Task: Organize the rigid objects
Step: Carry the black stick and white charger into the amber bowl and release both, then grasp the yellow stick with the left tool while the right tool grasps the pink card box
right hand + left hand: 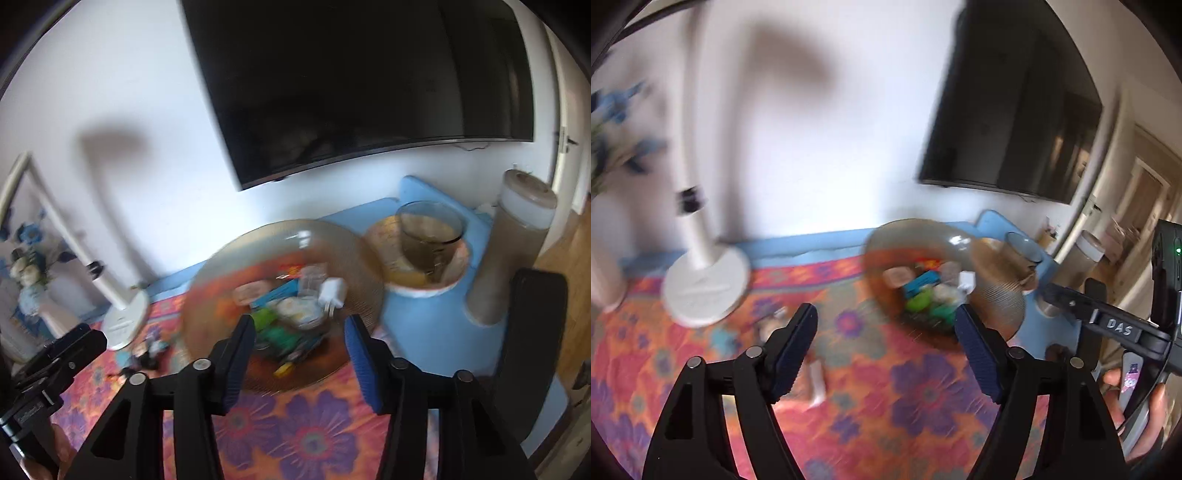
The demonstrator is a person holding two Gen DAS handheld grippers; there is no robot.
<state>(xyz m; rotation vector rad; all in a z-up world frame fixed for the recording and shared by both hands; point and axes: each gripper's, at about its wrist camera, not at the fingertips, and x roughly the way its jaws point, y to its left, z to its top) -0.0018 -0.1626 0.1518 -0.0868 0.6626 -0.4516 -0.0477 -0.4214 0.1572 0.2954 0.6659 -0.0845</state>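
1. Small rigid items [291,314] (white charger plug, green and blue pieces, a clear cup) heaped inside glass bowl [221,280], at 12 o'clock just ahead of right tool [301,354]; in the left view, same bowl [879,243] at 1 o'clock of left tool [886,343].
2. Both tools with jaws parted and nothing between the pads; floral cloth showing through each gap.
3. Likely risk: heap piled loosely, so a pinch on one piece could tip neighbours over the rim.
4. Likely risk: glass wall struck by a finger on the way in; frames smeared, so exact clearance cannot be told.
5. Second glass bowl [430,229] standing in plate [417,291] at 2 o'clock, touching-close to the main bowl's rim; little room that side.
6. Tall jar [513,243] at 3 o'clock, near the blue edge of the worktop.
7. Lamp base [125,321] and a few loose bits [151,350] at 9 o'clock.
8. Open cloth [303,435] at 6 o'clock: freest room for withdrawing.
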